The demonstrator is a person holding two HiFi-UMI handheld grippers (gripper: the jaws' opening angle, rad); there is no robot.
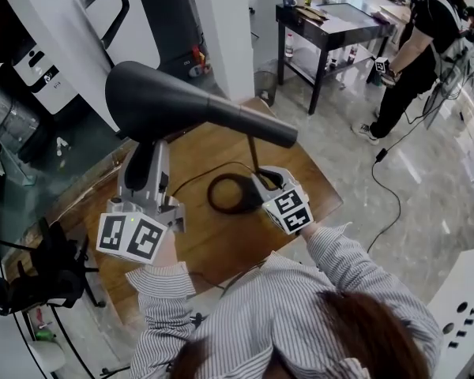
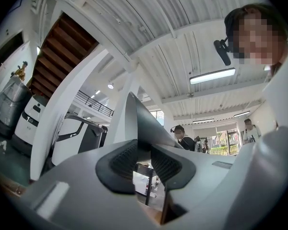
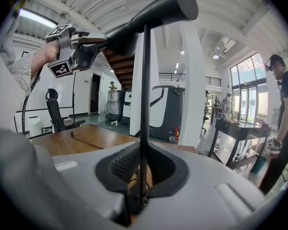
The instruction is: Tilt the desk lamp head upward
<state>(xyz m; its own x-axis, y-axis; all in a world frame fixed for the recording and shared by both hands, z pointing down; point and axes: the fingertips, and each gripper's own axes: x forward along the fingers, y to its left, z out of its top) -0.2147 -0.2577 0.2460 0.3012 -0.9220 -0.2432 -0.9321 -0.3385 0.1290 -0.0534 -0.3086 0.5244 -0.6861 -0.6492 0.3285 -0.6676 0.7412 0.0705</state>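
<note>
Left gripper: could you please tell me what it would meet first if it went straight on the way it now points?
The lamp head: its edge stands between the jaws of the left gripper, which look closed on it. Going straight on would probably only push further onto the lamp head.

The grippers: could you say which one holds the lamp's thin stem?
The right gripper clamps the upright stem; the left gripper holds the flared lamp head.

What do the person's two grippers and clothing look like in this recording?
The left gripper and right gripper are pale grey moulded plastic with black ribbed pads. Each carries a white cube printed with black square markers. The person wears a long-sleeved shirt with fine grey-and-white stripes.
</note>
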